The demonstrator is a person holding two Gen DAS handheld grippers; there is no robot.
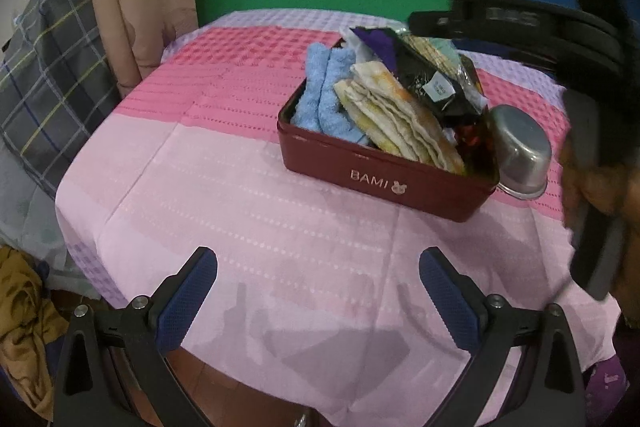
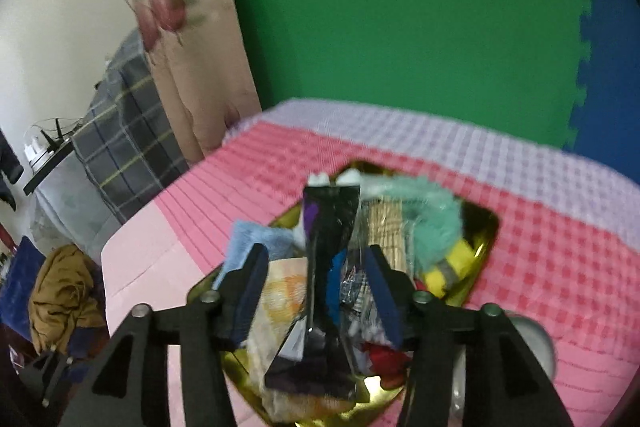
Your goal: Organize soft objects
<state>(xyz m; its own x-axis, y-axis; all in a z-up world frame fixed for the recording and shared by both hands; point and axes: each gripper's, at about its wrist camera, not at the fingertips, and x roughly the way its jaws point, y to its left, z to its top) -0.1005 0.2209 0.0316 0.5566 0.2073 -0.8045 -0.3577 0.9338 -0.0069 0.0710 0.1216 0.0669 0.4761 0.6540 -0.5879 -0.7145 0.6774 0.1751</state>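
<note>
Both grippers stand unclenched: the left gripper (image 1: 318,291) hovers empty over bare pink cloth (image 1: 248,211), with free room ahead and to its left as far as the table edge. Ahead to its right sits the red tin (image 1: 376,179), crammed with soft things. The right gripper (image 2: 312,287) straddles a black packet (image 2: 326,267) standing in that tin, pads seemingly clear of it. Unsupported, the packet may topple out, and the steel bowl (image 1: 520,155) touching the tin's right end could get knocked.
</note>
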